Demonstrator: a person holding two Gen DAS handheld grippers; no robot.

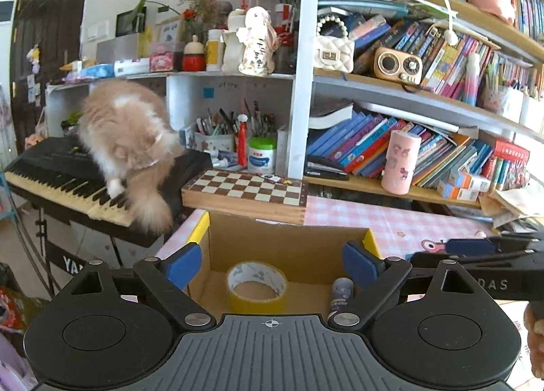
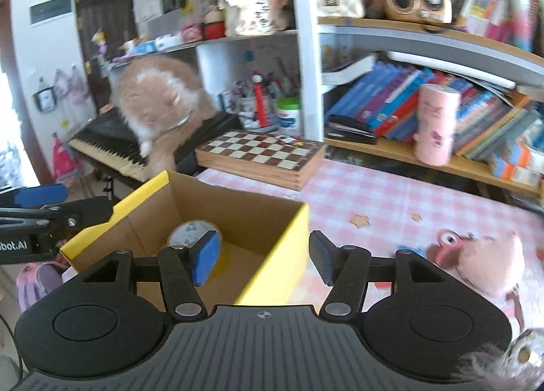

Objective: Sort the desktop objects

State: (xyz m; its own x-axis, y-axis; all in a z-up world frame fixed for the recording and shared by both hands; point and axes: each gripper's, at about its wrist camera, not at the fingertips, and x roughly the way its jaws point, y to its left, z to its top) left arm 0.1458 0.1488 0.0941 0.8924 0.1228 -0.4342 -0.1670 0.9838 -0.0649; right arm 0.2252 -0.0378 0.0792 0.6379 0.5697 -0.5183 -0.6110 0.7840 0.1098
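Cardboard box (image 1: 289, 248) with yellow flaps stands on the pink checked tablecloth (image 2: 391, 194). Inside lie a yellow tape roll (image 1: 256, 287) and a small tube, possibly a glue stick (image 1: 340, 296). Left gripper (image 1: 272, 268) gapes wide over the box, empty. Right gripper (image 2: 260, 260) straddles the box's wall, parted, gripping nothing.

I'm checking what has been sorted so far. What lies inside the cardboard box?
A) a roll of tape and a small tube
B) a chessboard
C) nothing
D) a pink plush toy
A: the left wrist view shows a roll of tape and a small tube on the floor of the cardboard box.
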